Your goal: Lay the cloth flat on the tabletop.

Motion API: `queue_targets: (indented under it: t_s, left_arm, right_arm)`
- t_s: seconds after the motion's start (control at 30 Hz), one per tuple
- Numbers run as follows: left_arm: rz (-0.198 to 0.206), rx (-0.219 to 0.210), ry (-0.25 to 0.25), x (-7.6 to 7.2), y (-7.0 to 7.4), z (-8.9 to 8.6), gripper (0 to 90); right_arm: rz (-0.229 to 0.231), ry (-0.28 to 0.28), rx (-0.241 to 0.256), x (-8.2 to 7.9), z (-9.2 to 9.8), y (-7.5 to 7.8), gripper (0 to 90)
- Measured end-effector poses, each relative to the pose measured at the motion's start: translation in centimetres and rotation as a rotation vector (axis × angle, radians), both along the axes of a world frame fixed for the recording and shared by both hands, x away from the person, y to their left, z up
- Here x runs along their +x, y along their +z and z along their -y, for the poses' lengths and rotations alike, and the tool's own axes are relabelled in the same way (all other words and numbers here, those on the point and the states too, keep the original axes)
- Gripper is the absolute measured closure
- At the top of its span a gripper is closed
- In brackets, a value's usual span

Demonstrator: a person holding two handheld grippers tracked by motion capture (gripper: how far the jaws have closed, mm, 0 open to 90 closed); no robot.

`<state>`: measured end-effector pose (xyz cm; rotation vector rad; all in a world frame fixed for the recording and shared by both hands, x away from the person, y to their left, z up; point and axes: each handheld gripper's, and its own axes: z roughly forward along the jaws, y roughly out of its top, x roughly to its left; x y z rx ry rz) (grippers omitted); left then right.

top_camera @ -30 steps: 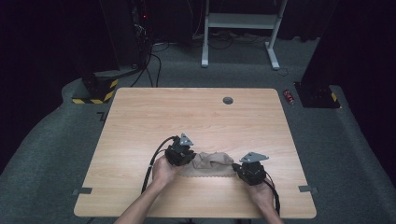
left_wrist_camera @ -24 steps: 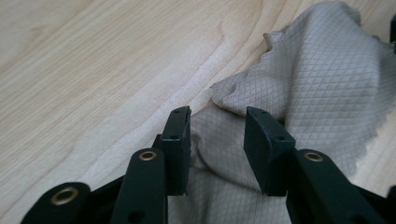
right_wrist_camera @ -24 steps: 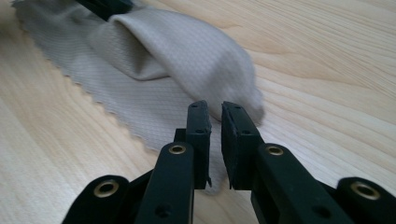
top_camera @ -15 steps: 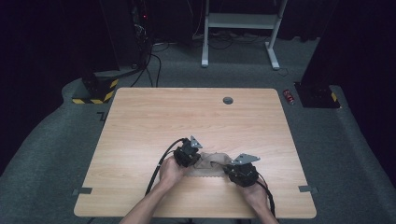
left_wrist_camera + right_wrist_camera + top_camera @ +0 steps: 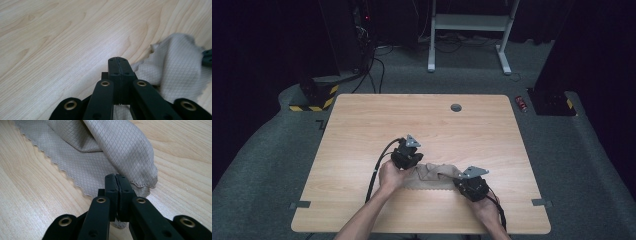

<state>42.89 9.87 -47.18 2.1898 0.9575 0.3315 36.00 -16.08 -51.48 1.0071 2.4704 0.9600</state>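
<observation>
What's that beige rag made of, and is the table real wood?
The cloth looks like thin microfibre or a similar woven fabric: a matte diamond-quilted texture, a zigzag-cut edge, and soft folds. The table shows pale wood grain with a smooth, faintly glossy surface; it could be laminate rather than solid wood, and the look leaves that open.

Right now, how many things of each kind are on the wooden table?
Beige quilted cloth: 1
Black two-jaw claws: 2, left claw and right claw, each shut on the cloth
Round dark grommet in the tabletop: 1
Total: 4
</observation>
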Motion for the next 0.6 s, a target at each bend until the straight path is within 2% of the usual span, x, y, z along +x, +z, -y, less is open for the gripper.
queue_targets:
  t_s: [0.03, 0.1, 0.17, 0.2, 0.23, 0.27, 0.3, 0.47, 0.53, 0.6]
  left_arm:
    - [-0.012, -0.016, -0.012, -0.1, -0.1, 0.1, 89.8]
    - [-0.059, -0.043, -0.042, -0.2, -0.5, 0.7, 72.3]
    - [-0.073, -0.041, -0.047, -0.4, -1.0, 1.3, 61.7]
    - [-0.083, -0.033, -0.051, -0.4, -1.3, 1.5, 61.7]
    - [-0.11, -0.029, -0.041, -0.2, -1.9, 2.1, 59.6]
    - [-0.11, -0.029, -0.041, -0.2, -1.9, 2.1, 60.7]
    - [-0.127, -0.026, -0.041, -0.1, -2.4, 2.4, 60.7]
    - [-0.125, -0.019, -0.053, 0.1, -2.6, 2.7, 89.3]
    - [-0.124, -0.008, -0.057, 0.3, -2.5, 2.7, 90.0]
    - [-0.103, -0.003, -0.047, 0.4, -1.9, 2.6, 90.0]
  right_arm:
    - [0.001, 0.0, 0.001, 0.0, 0.0, 0.0, 88.1]
    - [0.0, -0.004, 0.005, -0.1, 0.0, 0.0, 88.1]
    - [0.001, -0.004, 0.004, -0.1, 0.0, 0.0, 88.0]
    - [0.001, -0.004, 0.004, -0.1, 0.0, 0.0, 88.0]
    - [0.0, -0.001, 0.007, 0.0, 0.1, -0.1, 87.9]
    - [0.0, -0.001, 0.007, 0.0, 0.1, -0.1, 87.9]
    - [0.001, -0.001, 0.008, 0.0, 0.1, -0.1, 87.9]
    - [0.016, 0.0, 0.006, -0.2, 0.0, -0.1, 87.8]
    - [0.017, -0.001, 0.0, -0.2, 0.0, -0.1, 87.8]
    - [0.021, 0.001, -0.001, -0.2, 0.0, -0.1, 87.1]
